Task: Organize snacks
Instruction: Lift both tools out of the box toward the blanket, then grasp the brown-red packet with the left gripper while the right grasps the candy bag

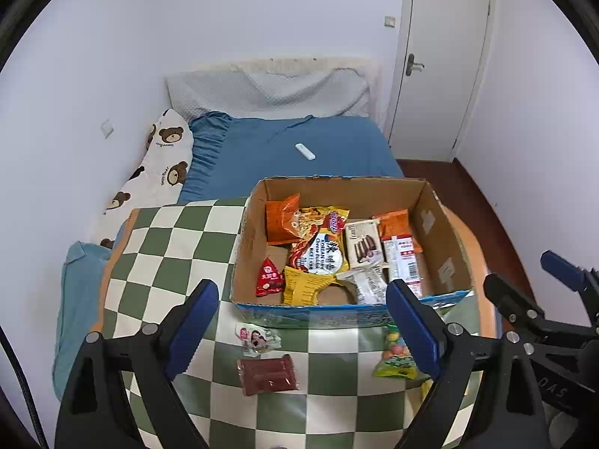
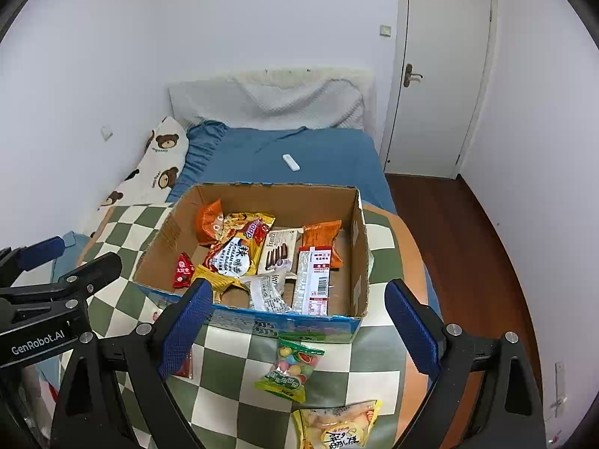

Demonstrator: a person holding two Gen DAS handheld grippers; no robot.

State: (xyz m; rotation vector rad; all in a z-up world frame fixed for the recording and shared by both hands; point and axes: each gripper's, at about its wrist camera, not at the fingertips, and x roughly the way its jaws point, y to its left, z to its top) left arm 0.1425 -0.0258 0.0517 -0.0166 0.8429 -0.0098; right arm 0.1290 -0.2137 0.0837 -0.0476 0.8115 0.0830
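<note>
Checkered table point(image 1: 179, 247); both claws gape, tilted down.

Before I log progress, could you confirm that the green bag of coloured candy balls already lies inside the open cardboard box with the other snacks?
Not quite: the green bag of coloured candy balls lies outside the open cardboard box, on the green-and-white checked cloth in front of it, as the right wrist view shows.

A bed with a blue sheet point(image 1: 318, 149) fills the corner, a small white remote point(image 1: 305, 152) lying on it. A bear-print pillow point(image 1: 157, 164) leans along the wall, beside a grey pillow point(image 1: 262, 93) at the head. The white door point(image 1: 441, 67) is closed, and 1 wall switch point(image 1: 389, 21) sits beside it.
</note>
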